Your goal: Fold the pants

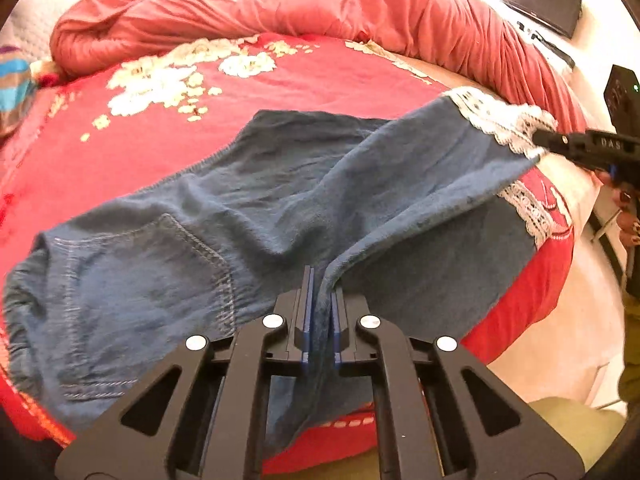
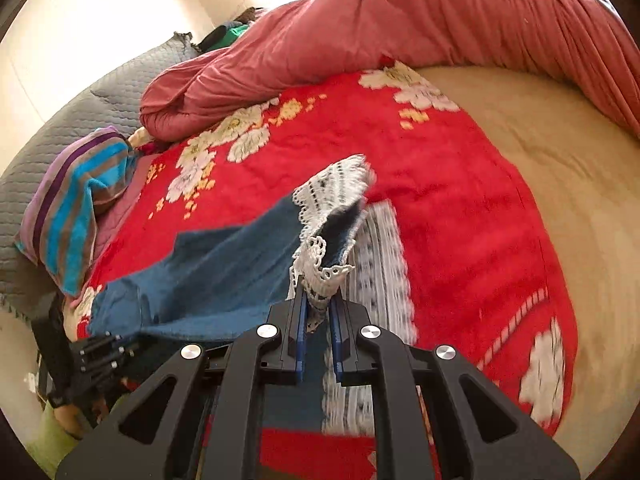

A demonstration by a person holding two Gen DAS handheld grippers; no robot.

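The blue pants (image 1: 256,216) lie spread across a red floral blanket (image 1: 280,80) on the bed, waistband and stitched back pocket toward the left of the left wrist view, legs running off to the right. The left tool (image 1: 321,304) is clamped on a fold of the denim near the crotch, the cloth pinched between its blue pads and rising out of them as a ridge. The right tool (image 2: 318,312) is clamped on the white lace cuff (image 2: 320,268) of one leg, holding that leg end lifted clear of the blanket; in the left wrist view it shows at the right edge (image 1: 560,144), biting the lace. The other leg lies flat underneath, its lace hem (image 1: 532,212) resting on the blanket. A rumpled pink duvet (image 2: 400,28) is heaped along the far side of the bed, and a striped pillow (image 2: 76,204) sits beside it on a grey quilted cover (image 2: 60,132).
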